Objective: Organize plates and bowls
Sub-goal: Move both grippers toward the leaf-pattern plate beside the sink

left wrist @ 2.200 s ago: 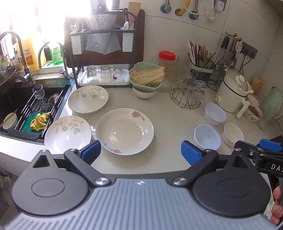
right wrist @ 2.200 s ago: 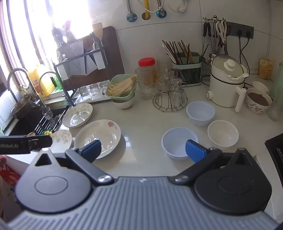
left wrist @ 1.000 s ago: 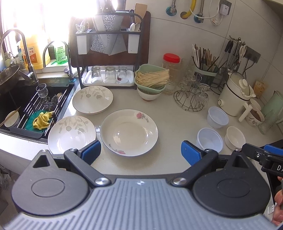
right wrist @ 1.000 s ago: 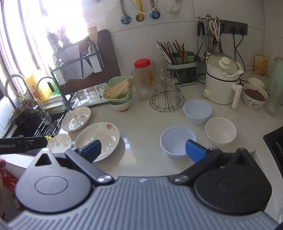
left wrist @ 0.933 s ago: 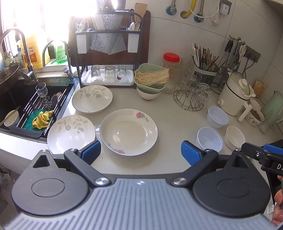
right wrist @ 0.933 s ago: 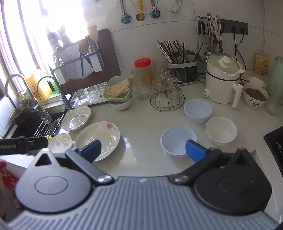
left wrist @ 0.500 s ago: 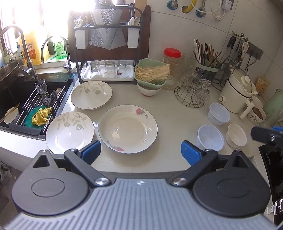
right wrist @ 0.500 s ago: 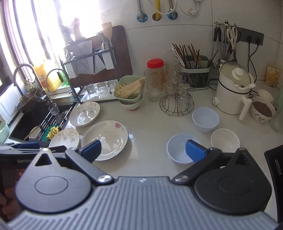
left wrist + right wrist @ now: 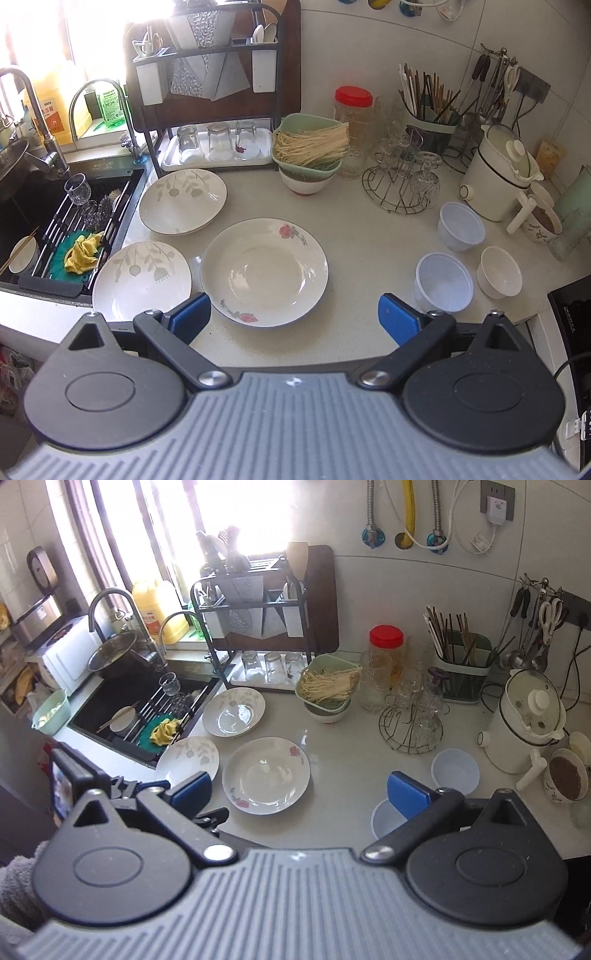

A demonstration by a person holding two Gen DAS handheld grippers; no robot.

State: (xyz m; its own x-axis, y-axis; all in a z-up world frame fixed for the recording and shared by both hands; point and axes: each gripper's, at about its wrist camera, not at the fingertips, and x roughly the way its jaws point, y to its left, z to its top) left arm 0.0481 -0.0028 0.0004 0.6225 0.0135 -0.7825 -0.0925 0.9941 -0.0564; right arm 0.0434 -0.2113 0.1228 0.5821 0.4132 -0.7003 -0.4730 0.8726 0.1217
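Three plates lie on the white counter: a rose-patterned plate [image 9: 264, 271] in the middle, a leaf-patterned plate [image 9: 142, 278] at front left and another leaf-patterned plate [image 9: 183, 201] behind it. Two translucent plastic bowls [image 9: 443, 282] [image 9: 461, 230] and a white ceramic bowl [image 9: 499, 271] stand at the right. My left gripper [image 9: 293, 321] is open and empty, above the counter's front edge. My right gripper [image 9: 299, 792] is open and empty, held high over the counter. The rose plate [image 9: 266, 774] and the far plastic bowl [image 9: 455, 771] also show in the right wrist view.
A sink [image 9: 55, 225] with a drain rack sits at the left. A dish rack [image 9: 218, 92], a green basket of noodles [image 9: 310, 146], a red-lidded jar [image 9: 352, 107], a wire glass stand [image 9: 402, 184], a chopstick holder [image 9: 430, 118] and a white kettle [image 9: 498, 173] line the back.
Both grippers have risen and pulled back, so the counter looks smaller and lower. The right gripper has left the left wrist view. Plates and bowls have not moved.
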